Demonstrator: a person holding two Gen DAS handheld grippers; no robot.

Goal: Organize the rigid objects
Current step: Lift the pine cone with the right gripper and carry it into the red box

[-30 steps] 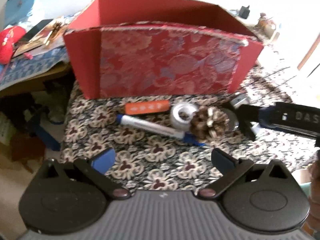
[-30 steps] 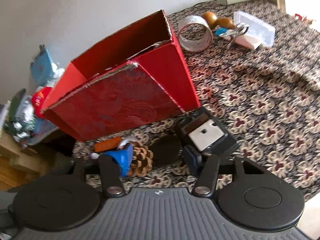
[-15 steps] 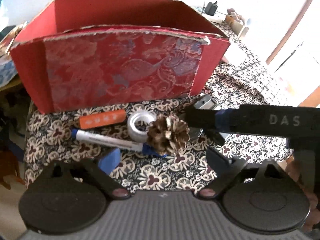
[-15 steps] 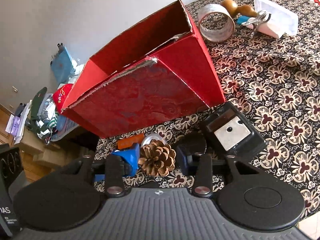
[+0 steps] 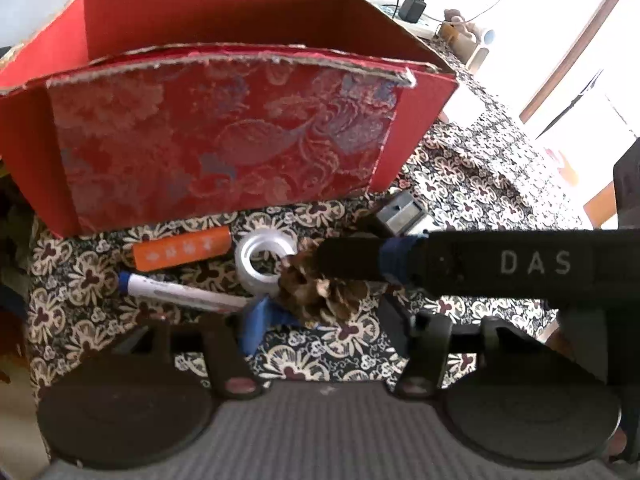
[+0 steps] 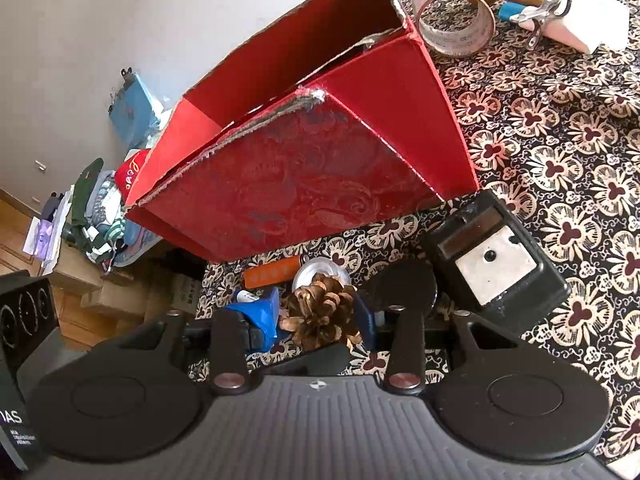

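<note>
Right wrist view shows the right gripper (image 6: 316, 320) clenched on the pine cone (image 6: 318, 312) on the patterned surface (image 6: 560, 152) before the red box (image 6: 300, 184), while the left gripper (image 5: 324, 320), jaws closing around nothing, should stay clear as the cone is lifted straight over the box's near wall.

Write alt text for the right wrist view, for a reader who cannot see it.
The right hand-held gripper has its blue pads on either side of a brown pine cone on a floral tablecloth. A tall red box stands just behind, with a black pencil sharpener to its right and a tape roll farther back.
</note>
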